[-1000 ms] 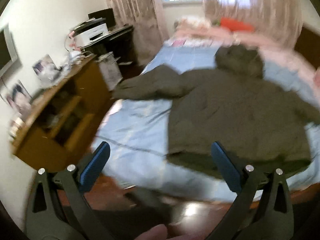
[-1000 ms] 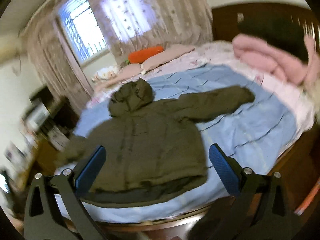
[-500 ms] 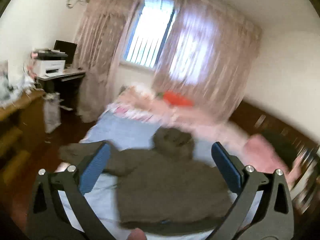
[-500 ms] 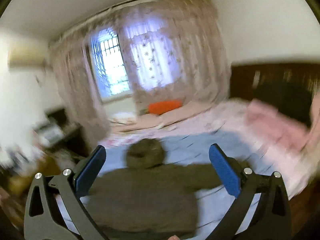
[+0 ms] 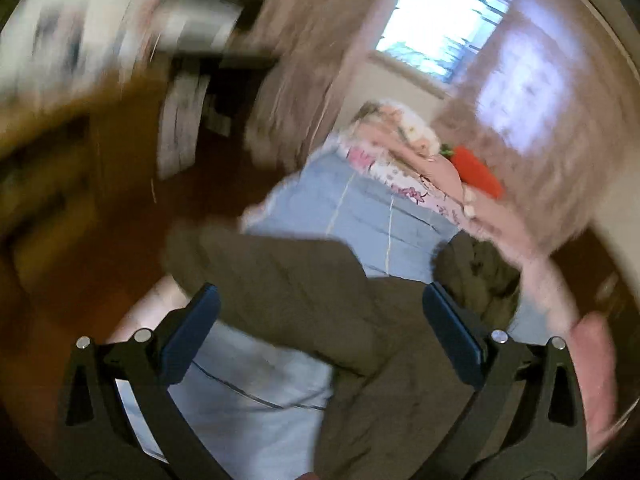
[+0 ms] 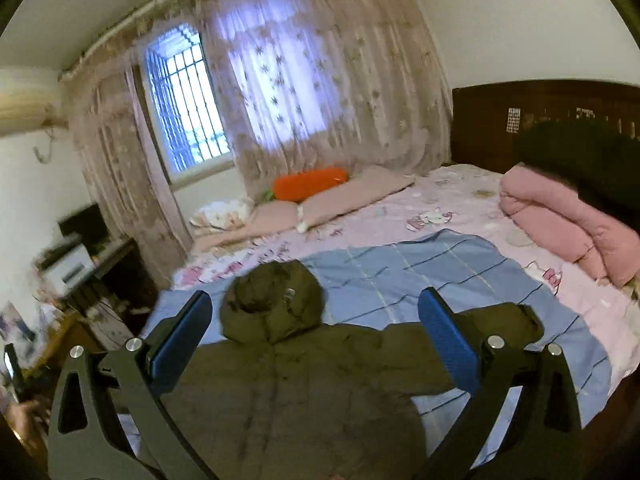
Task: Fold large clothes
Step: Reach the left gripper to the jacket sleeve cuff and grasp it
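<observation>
Left claw (image 5: 320, 324) spread wide, nothing betw. its blue pads (image 5: 192, 332). Olive hooded jacket (image 5: 360, 360) flat on blue sheet (image 5: 352, 208) of bed; one sleeve (image 5: 240, 264) stretches left twd bed edge. Orange pillow (image 5: 476, 172) far right. Heavy blur.

Home bedroom, bed (image 6: 460, 264) w/ pillows (image 6: 340, 196), curtained window (image 6: 188, 96), desk w/ printer (image 6: 68, 268)

Both wrist cameras are looking forward from above the bed's (image 6: 472, 216) foot edge toward its window side, the left one tilting and blurring, both sharing the olive jacket (image 5: 340, 304) (image 6: 304, 384) close below.
</observation>
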Available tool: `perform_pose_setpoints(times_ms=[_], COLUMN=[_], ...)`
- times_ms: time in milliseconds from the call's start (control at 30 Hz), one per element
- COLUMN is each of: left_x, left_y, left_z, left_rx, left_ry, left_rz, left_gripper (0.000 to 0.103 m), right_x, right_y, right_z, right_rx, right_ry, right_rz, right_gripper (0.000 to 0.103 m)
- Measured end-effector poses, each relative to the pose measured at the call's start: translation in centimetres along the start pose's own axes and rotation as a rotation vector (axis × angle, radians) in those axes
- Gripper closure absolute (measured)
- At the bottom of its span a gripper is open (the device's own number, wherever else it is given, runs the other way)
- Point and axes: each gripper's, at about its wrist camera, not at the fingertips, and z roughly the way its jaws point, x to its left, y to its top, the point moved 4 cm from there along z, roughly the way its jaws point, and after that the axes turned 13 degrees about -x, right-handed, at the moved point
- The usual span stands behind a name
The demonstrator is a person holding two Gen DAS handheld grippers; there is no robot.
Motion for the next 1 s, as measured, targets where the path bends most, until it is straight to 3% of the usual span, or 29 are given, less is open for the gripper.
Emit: perform_pose_setpoints(times_ms=[100,167,300,500,667,800,1000], left_x=[5.3,7.5,10.5,12.1,14.8,15.2,14.8], left_y=[-0.7,-1.7,-4.5,-6.3,-6.7,-6.9,-5.7], left_z=[4.0,5.5,9.7,13.8,16.1,18.1,20.7], left_rx=[0.091,0.1,0.171,0.24,0.192,0.141,0.118], left_ry=[-0.007,-0.027,-0.066,-0.028,0.022,-0.05,-0.097], left_rz=[-0.283,-0.419,-0.603,-0.539,-0.606,-0.658,-0.594], left_gripper=[0.002,0.002,0.002,0.002,0.002,0.002,0.002], right_x=[0.8,0.8,1.2,1.9,2.3,2.9,3.7], right_y=[-2.9,-4.8,-6.0,-6.6,-7.2,-8.1,-9.6], right_z=[1.0,1.1,0.1,-1.2,-0.8,-0.3,0.6], right_rx=[0.079,0.145,0.2,0.221,0.236,0.267,0.307], right_ry=[0.037,0.067,0.115,0.146,0.147,0.15,0.151], right_rz=[-0.058,-0.058,-0.047,-0.066,-0.084,-0.111,-0.146], right_gripper=[0.001,0.001,0.001,0.001,0.001,0.001,0.001])
